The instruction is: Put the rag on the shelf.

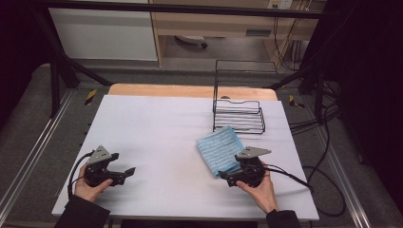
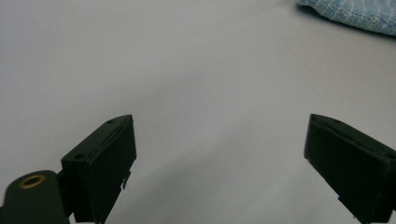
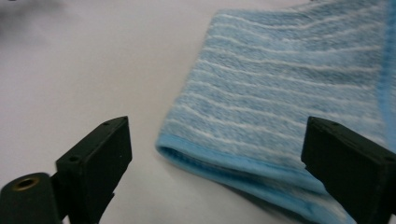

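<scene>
A folded blue towel with white stripes (image 1: 219, 151) lies on the white table (image 1: 161, 123), right of centre. My right gripper (image 1: 226, 179) stands open at the towel's near corner, held by a hand at the front right. In the right gripper view the towel (image 3: 289, 93) lies flat between and beyond that gripper's (image 3: 217, 128) spread jaws, its folded edge toward me. My left gripper (image 1: 124, 175) is open over bare table at the front left, far from the towel. In the left gripper view the jaws of this gripper (image 2: 219, 126) hold nothing, and the towel's edge (image 2: 355, 11) shows at the top right.
A black wire rack (image 1: 237, 114) with a tall back frame stands just behind the towel at the back right. Cables (image 1: 323, 185) trail off the table's right side. A wooden strip (image 1: 190, 90) runs along the table's far edge.
</scene>
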{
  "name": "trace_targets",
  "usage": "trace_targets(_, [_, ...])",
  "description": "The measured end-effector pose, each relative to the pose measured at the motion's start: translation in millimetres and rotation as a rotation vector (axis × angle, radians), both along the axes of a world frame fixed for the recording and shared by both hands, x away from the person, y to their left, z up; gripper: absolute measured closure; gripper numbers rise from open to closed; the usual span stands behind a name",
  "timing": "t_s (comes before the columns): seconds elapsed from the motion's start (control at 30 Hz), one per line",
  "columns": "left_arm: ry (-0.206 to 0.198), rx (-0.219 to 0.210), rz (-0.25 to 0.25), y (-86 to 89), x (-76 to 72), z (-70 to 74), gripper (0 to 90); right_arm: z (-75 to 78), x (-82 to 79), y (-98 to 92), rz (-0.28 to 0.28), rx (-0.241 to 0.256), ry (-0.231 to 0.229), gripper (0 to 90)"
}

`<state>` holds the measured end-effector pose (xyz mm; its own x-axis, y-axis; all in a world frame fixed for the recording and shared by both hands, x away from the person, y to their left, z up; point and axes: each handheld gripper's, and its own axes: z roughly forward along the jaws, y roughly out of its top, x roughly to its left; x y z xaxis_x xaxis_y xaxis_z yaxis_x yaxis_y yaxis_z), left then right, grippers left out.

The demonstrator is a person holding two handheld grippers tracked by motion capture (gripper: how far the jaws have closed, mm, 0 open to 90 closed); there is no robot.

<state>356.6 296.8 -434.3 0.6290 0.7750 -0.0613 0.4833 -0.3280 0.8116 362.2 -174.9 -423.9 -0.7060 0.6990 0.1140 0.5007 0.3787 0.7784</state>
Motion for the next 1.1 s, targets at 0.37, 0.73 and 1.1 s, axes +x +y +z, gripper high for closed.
trace_targets(0.37, [0.001,0.003,0.0,-0.3,0.5,-0.1,9.6,-10.7,5.0,36.4,0.048,-0.073,-0.018,42.7])
trace_targets(0.73, [0.004,0.009,-0.003,-0.5,0.9,-0.4,9.8,-23.5,8.5,42.1,0.04,-0.152,-0.013,62.0])
trace_targets(1.1, [0.005,0.011,-0.003,-0.7,0.8,-0.4,10.1,-22.9,11.0,41.1,0.024,-0.167,-0.012,79.2])
